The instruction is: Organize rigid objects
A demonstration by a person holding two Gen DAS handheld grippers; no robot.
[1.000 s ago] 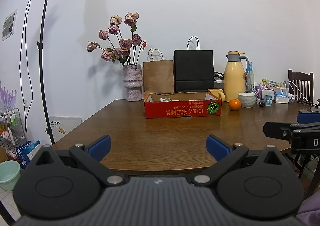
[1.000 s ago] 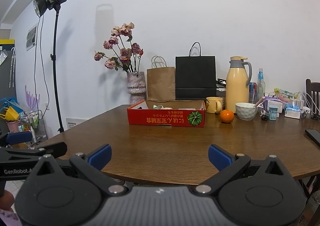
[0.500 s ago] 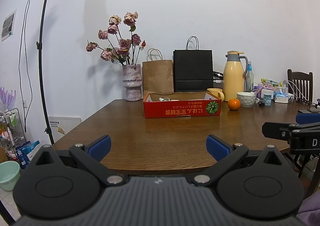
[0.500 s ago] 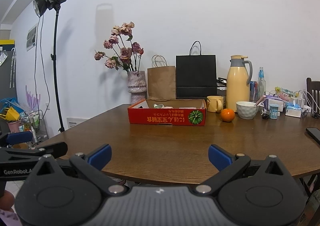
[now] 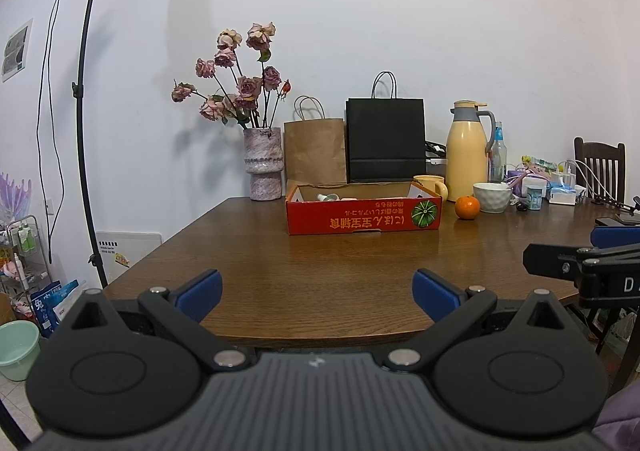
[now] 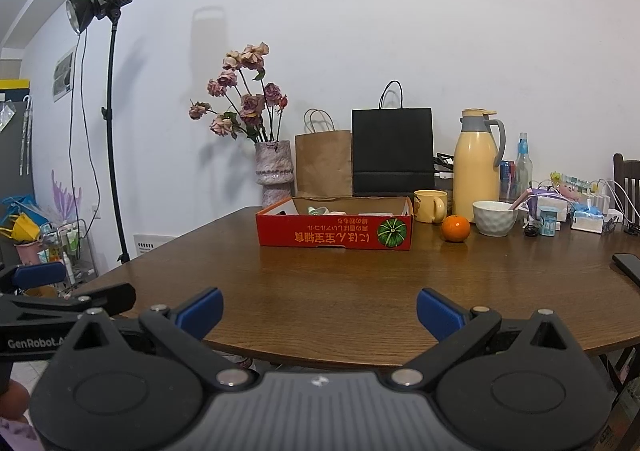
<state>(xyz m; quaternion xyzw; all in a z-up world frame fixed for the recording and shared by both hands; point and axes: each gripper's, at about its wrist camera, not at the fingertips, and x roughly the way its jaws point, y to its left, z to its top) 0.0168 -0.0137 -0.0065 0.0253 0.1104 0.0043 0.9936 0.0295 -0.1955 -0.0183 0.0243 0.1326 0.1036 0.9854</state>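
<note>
A shallow red cardboard box (image 5: 363,216) (image 6: 335,236) with a few small items inside stands on the far half of the brown wooden table (image 5: 320,267) (image 6: 340,283). Right of it are a yellow mug (image 6: 430,205) (image 5: 431,184), an orange (image 5: 467,207) (image 6: 455,228) and a white bowl (image 5: 491,197) (image 6: 494,218). My left gripper (image 5: 317,290) is open with nothing between its blue pads, held over the table's near edge. My right gripper (image 6: 320,309) is open too, also at the near edge and well short of the box.
Against the wall stand a vase of dried roses (image 5: 264,167), a brown paper bag (image 5: 315,150), a black paper bag (image 5: 386,139) and a yellow thermos (image 5: 468,150). Small clutter and cables fill the far right (image 6: 568,211). A light stand (image 5: 82,123) and a chair (image 5: 600,167) flank the table.
Both views have shifted only slightly; the scene sits a little differently in frame. Both grippers stay open and nothing on the table has moved.
</note>
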